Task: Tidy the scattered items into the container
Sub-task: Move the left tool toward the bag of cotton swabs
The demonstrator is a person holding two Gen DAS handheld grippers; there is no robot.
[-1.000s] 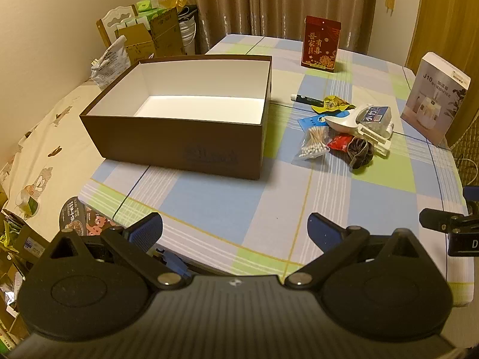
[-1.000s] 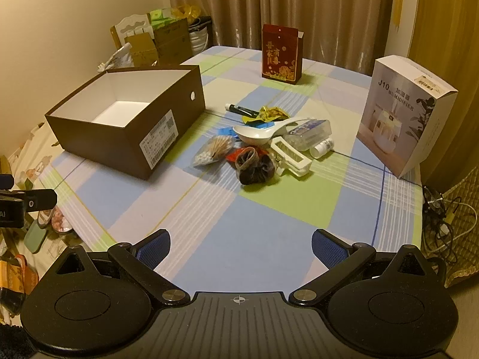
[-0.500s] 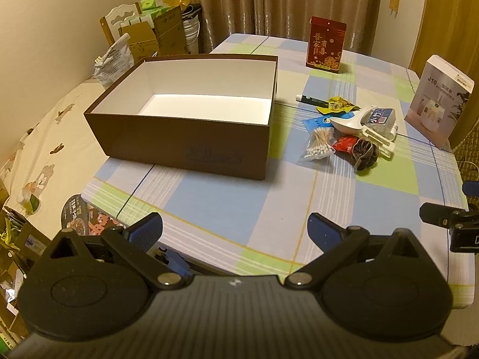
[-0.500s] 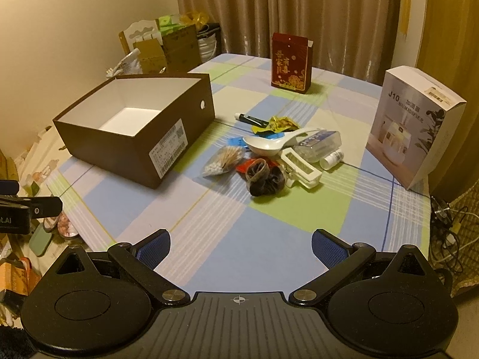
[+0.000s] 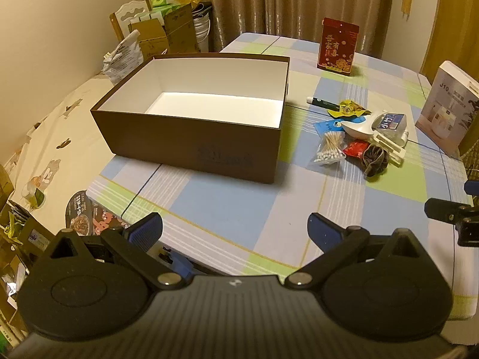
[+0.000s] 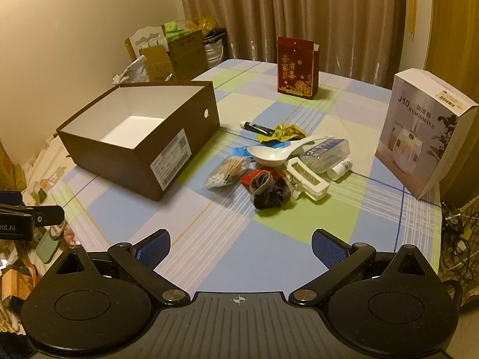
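1. The scattered items, cotton swabs [image 6: 227, 172] and spoon [image 6: 269, 153] among them, lay on the tabletop [image 6: 269, 257] beside the empty brown box [image 5: 191, 137].
2. Both left tongs [image 5: 235, 229] and right tongs [image 6: 241, 246] hung wide, empty, well short of them.

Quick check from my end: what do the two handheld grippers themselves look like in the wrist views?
Both look alike. The left gripper and right gripper have matte black bodies with a ribbed centre plate, a round disc housing on each side, silver pivot screws, and black linkage bars carrying blue textured pads. The right one has a small crosshair mark on the plate. No cables, hands or sleeves show.
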